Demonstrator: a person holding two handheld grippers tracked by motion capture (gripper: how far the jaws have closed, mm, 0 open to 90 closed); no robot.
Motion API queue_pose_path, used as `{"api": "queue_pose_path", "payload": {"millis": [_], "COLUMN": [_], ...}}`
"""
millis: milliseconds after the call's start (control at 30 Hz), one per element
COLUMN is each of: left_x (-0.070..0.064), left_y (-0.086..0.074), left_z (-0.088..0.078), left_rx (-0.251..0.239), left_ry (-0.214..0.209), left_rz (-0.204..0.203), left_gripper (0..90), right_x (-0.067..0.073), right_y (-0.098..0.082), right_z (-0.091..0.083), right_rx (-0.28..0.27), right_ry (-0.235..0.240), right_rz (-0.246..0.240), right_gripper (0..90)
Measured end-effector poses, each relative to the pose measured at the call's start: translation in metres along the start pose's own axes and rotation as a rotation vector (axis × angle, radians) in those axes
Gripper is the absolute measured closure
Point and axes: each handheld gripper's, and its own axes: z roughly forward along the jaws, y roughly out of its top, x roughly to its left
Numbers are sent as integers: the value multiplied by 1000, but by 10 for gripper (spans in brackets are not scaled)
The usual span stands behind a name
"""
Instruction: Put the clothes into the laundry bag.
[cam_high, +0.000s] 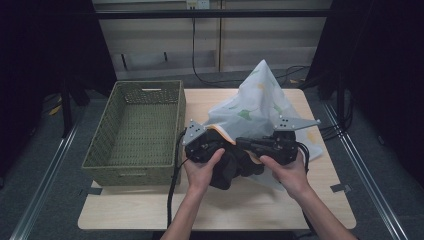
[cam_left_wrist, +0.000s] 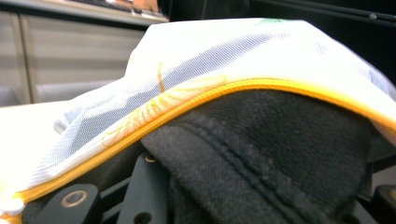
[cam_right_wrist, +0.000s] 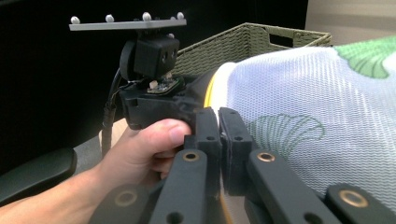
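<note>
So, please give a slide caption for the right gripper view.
Right gripper shut on yellow-edged white mesh bag, beside woven basket.

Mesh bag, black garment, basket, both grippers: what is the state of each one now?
mesh bag: mouth open, raised off the table
black garment: partly inside the bag mouth
basket: empty, upright
left gripper: holding the garment
right gripper: shut on the bag's yellow edge

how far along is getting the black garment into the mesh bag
About midway, by the look of it. Done: the white mesh laundry bag is open, its yellow zipper edge arching over the black garment. In hand: the right gripper is shut on the bag's rim, and the left gripper is at the garment in the opening. Left: part of the garment hangs outside in the high view, and the zipper is unclosed. The wicker basket holds nothing.
</note>
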Motion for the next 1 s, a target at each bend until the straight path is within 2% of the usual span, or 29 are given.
{"api": "queue_pose_path", "payload": {"millis": [33, 67, 133, 167, 200, 267, 300, 333, 367, 433, 467, 500, 533, 567, 633, 667, 700, 733, 767, 800, 833, 867, 967, 1000], "left_x": [1, 4, 8, 8, 10, 10, 12, 14, 18, 25, 25, 26, 28, 30, 30, 31, 30, 30, 29, 29, 29, 29, 26, 24], "left_y": [-2, -8, -15, -15, -18, -20, -24, -27, -34, -51, -51, -58, -65, -66, -66, -66, -67, -67, -66, -64, -64, -60, -55, -48], "left_z": [3, 12, 21, 21, 28, 32, 36, 39, 42, 49, 49, 51, 53, 54, 56, 55, 55, 55, 54, 52, 52, 48, 42, 32], "left_rx": [-1, -10, -4, -4, 7, 30, 71, 97, 120, 185, 185, 195, 227, 247, 254, 263, 269, 269, 273, 271, 271, 253, 253, 235], "left_ry": [14, 50, 78, 78, 90, 94, 102, 112, 119, 122, 122, 125, 138, 135, 136, 138, 144, 144, 145, 131, 131, 95, 84, 51], "left_rz": [2, -13, -1, -1, 6, 37, 54, 54, 59, 44, 44, 43, 62, 75, 78, 92, 96, 96, 93, 75, 75, 34, 32, 41], "left_gripper": [654, 654, 653, 653, 651, 645, 638, 630, 623, 606, 592, 592, 559, 543, 516, 516, 484, 467, 443, 416, 366, 298, 218, 195], "right_x": [2, 3, 7, 7, 11, 7, 1, -7, -13, -26, -26, -33, -39, -40, -44, -44, -46, -46, -49, -50, -50, -53, -54, -55], "right_y": [-1, -1, -1, -1, 0, -3, -6, -10, -14, -23, -23, -29, -35, -36, -37, -37, -40, -40, -46, -49, -49, -59, -65, -73], "right_z": [1, 1, 1, 1, 0, -1, -2, -4, -5, -7, -7, -7, -8, -9, -15, -15, -22, -22, -28, -30, -30, -34, -37, -42], "right_rx": [-5, -2, -14, -14, -7, -12, -7, -4, 1, 29, 29, 47, 58, 71, 57, 57, 54, 54, 75, 80, 80, 103, 128, 142], "right_ry": [45, 62, 108, 108, 112, 110, 91, 40, 15, -88, -88, -116, -148, -179, -185, -185, -206, -206, -240, -245, -245, -248, -259, -262], "right_rz": [31, 46, 92, 92, 95, 119, 124, 112, 110, 72, 72, 71, 61, 38, 44, 44, 31, 31, 15, 19, 19, 21, 13, 12], "right_gripper": [887, 888, 891, 891, 891, 890, 889, 887, 885, 869, 869, 849, 797, 772, 704, 704, 670, 670, 624, 610, 610, 590, 556, 545]}}
